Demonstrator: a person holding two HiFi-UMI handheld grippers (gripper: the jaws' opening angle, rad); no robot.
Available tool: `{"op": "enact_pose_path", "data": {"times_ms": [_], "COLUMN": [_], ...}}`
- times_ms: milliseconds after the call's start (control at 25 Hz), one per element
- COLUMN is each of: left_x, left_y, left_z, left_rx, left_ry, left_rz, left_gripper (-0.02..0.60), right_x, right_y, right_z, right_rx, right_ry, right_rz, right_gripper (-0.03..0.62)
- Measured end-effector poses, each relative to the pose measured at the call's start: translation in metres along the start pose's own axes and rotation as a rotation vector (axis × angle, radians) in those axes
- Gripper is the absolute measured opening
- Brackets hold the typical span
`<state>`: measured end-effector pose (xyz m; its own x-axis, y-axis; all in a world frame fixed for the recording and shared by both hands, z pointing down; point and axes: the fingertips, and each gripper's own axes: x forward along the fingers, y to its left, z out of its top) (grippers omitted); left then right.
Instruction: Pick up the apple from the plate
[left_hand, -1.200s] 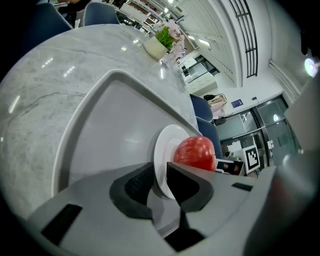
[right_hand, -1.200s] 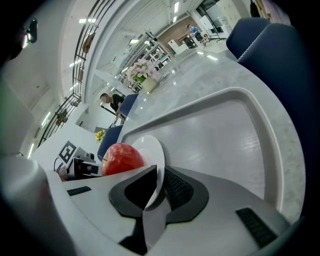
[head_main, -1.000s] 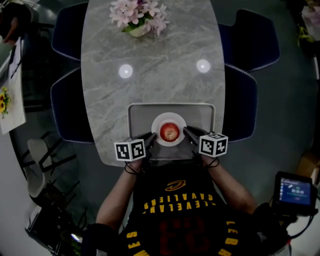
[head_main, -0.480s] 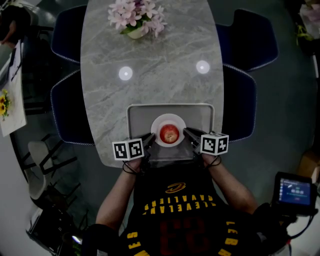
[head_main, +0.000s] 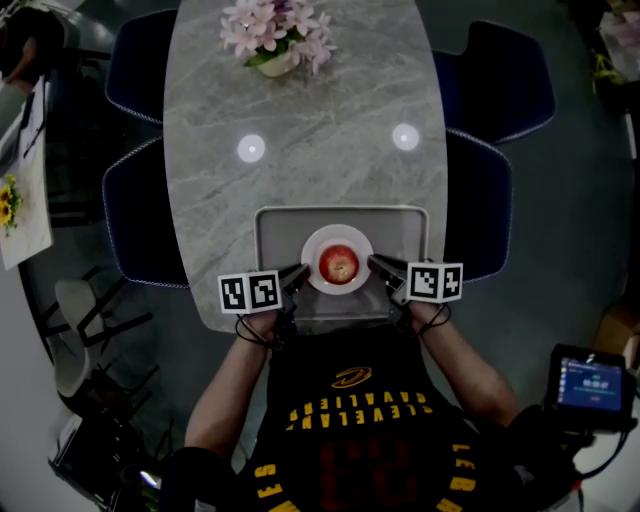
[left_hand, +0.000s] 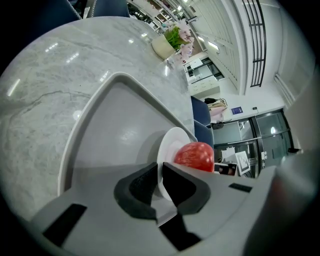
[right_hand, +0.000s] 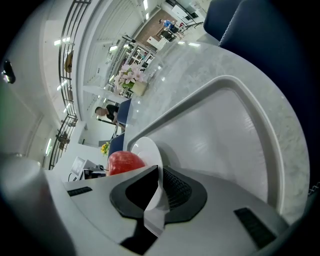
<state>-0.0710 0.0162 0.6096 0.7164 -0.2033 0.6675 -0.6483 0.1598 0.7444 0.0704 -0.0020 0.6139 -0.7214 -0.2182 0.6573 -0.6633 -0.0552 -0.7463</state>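
A red apple (head_main: 340, 264) sits on a small white plate (head_main: 338, 233) in a grey tray (head_main: 272, 225) at the table's near edge. My left gripper (head_main: 303, 272) meets the plate's left rim and my right gripper (head_main: 372, 263) its right rim. In the left gripper view the plate (left_hand: 171, 143) runs edge-on between the jaws of the left gripper (left_hand: 160, 181), with the apple (left_hand: 195, 155) just beyond. In the right gripper view the plate (right_hand: 146, 148) is likewise pinched by the right gripper (right_hand: 159, 186), the apple (right_hand: 124, 161) behind it. Both grippers are shut on the rim.
The tray lies on a grey marble table (head_main: 300, 110) with a pot of pink flowers (head_main: 278, 35) at the far end. Dark blue chairs (head_main: 480, 200) stand along both sides. A handheld screen (head_main: 592, 384) shows at lower right.
Both marker cubes have swung slightly outward, the left one to the left and the right one to the right. The jaw tips stay at the plate's rim; apple and plate have not moved.
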Motion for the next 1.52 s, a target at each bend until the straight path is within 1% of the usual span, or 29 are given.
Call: {"op": "enact_pose_path", "data": {"times_ms": [560, 800, 920, 1120, 1200, 1320, 1520], "left_x": [-0.013, -0.014, -0.017, -0.018, -0.023, -0.029, -0.029], "left_y": [-0.028, -0.038, -0.044, -0.055, -0.059, -0.065, -0.070], "left_z": [0.042, 0.060, 0.070, 0.091, 0.095, 0.100, 0.121], "left_rx": [-0.014, -0.023, -0.020, 0.004, 0.011, 0.019, 0.034], "left_ry": [-0.032, -0.036, -0.038, -0.053, -0.064, -0.072, -0.080], "left_rz": [-0.107, -0.149, -0.164, -0.176, -0.184, -0.196, -0.201], "left_gripper": [0.028, 0.028, 0.026, 0.026, 0.026, 0.026, 0.026], "right_x": [-0.010, -0.015, -0.017, -0.020, -0.023, -0.027, -0.024], "right_y": [0.023, 0.035, 0.041, 0.046, 0.052, 0.061, 0.066], "right_z": [0.038, 0.059, 0.070, 0.086, 0.089, 0.099, 0.119], "right_rx": [0.056, 0.054, 0.038, 0.094, 0.090, 0.048, 0.031], "right_ry": [-0.031, -0.054, -0.060, -0.073, -0.087, -0.111, -0.124], "right_rz": [0.101, 0.146, 0.153, 0.167, 0.163, 0.172, 0.178], "right_gripper": [0.035, 0.032, 0.032, 0.032, 0.031, 0.031, 0.031]}}
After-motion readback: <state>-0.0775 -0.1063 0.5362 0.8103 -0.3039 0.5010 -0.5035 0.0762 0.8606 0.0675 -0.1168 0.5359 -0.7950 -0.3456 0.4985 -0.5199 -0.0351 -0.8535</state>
